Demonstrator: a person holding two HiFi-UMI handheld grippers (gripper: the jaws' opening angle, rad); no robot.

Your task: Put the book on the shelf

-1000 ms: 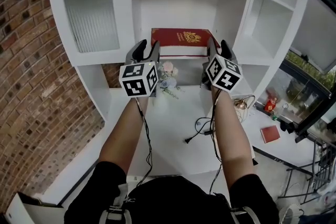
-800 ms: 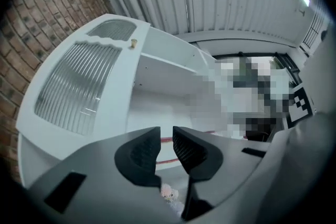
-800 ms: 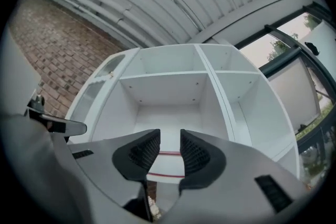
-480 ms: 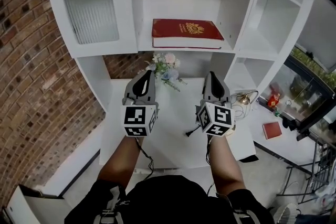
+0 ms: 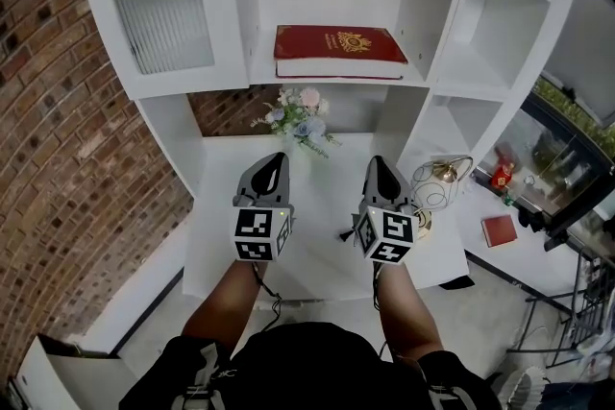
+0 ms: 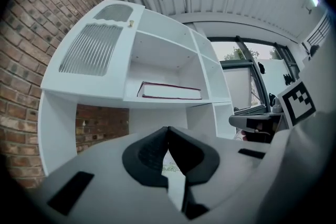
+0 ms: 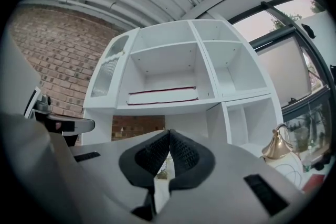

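Observation:
The red book (image 5: 338, 51) with a gold crest lies flat on the middle shelf of the white shelf unit (image 5: 231, 24); from the gripper views I see it edge-on, the book (image 6: 170, 91) and the book (image 7: 163, 96). My left gripper (image 5: 276, 160) hovers over the white desk (image 5: 322, 226) well below the shelf, jaws shut and empty. My right gripper (image 5: 375, 165) hangs beside it, also shut with nothing held. The left gripper (image 6: 167, 131) and right gripper (image 7: 169, 134) both point up toward the shelf, tips touching.
A small flower bunch (image 5: 300, 122) stands at the back of the desk. A black cable (image 5: 346, 233) lies between the grippers. A gold wire bell-like ornament (image 5: 437, 178) sits at right, a small red booklet (image 5: 499, 229) farther right. A brick wall (image 5: 58, 130) runs along the left.
Both grippers have pulled back from the shelf and down over the desk, leaving the book lying on the shelf. Their jaws, apart a second ago, are closed now.

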